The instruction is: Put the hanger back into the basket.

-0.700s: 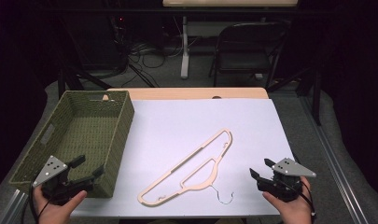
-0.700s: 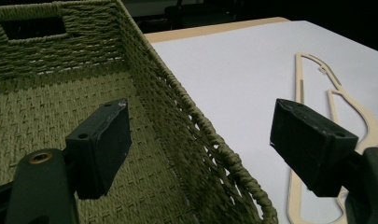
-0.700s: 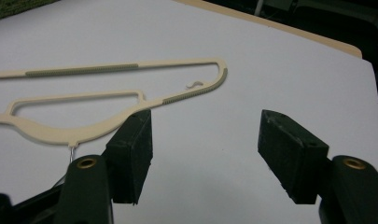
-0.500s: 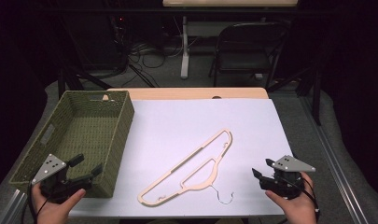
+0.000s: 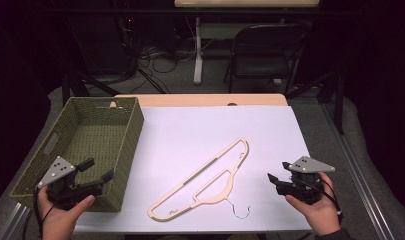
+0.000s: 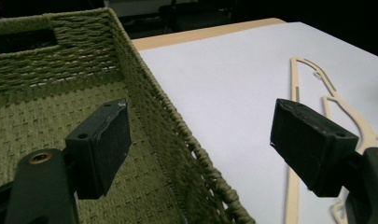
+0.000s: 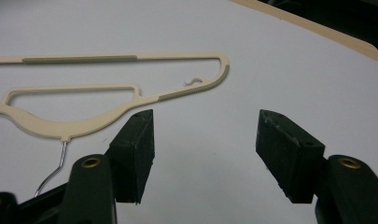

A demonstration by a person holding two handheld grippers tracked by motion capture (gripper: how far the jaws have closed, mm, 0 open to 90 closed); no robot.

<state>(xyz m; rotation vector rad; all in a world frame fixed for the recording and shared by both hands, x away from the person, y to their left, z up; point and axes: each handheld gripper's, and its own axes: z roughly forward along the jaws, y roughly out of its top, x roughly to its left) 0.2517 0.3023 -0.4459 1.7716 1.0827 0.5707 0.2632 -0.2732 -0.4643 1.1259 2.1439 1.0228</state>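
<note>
Cream plastic clothes hanger (image 5: 205, 182) lies free at right gripper's (image 5: 274, 182) 9 o'clock; both grippers released, left gripper (image 5: 97, 170) idle; approach its shoulder low and square.

Looks like a lab or recording studio, not a home. Dark, black-curtained surroundings at the left and right edges of the high view. Loose cables (image 5: 162, 55) lying on the grey floor at the upper middle, beside a white stand post (image 5: 197, 50). A black folding chair (image 5: 262, 55) at the upper right, behind a white-covered table (image 5: 200, 130).
</note>
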